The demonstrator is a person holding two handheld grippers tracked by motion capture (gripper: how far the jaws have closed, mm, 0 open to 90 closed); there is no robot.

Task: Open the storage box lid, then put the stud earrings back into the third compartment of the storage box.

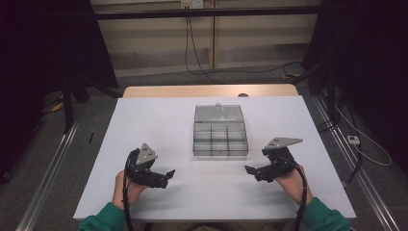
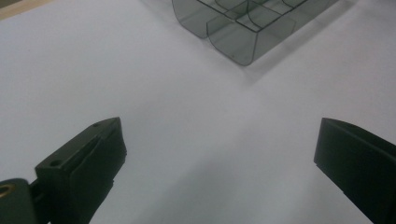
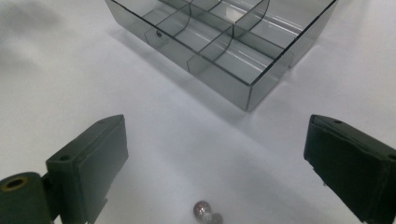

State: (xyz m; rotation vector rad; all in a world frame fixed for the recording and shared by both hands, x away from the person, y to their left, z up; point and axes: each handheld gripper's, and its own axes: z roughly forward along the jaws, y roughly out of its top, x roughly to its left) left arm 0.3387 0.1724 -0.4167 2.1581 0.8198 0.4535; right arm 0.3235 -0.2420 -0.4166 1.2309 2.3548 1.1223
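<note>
A clear smoky-grey plastic organiser box with a grid of small compartments (image 1: 221,139) sits on the white bench (image 1: 159,125), a little far of its middle, with its hinged lid laid open flat on the far side. The compartments look empty as far as the views show.

The left tool (image 1: 166,174) is held low over the near left part of the bench, pointing toward the right. In the left gripper view its black jaws stand wide apart with only bare bench between them, and the rounded corner of the box (image 2: 243,32) lies well beyond.

The right tool (image 1: 251,171) is held over the near right part of the bench, pointing left toward the box. Its jaws are spread wide and grip nothing. In the right gripper view, two small round silvery metal pieces (image 3: 207,212) lie touching each other on the bench between the jaws, near the tool and well short of the box's near wall (image 3: 219,79). What exactly they are is too small to tell.
</note>
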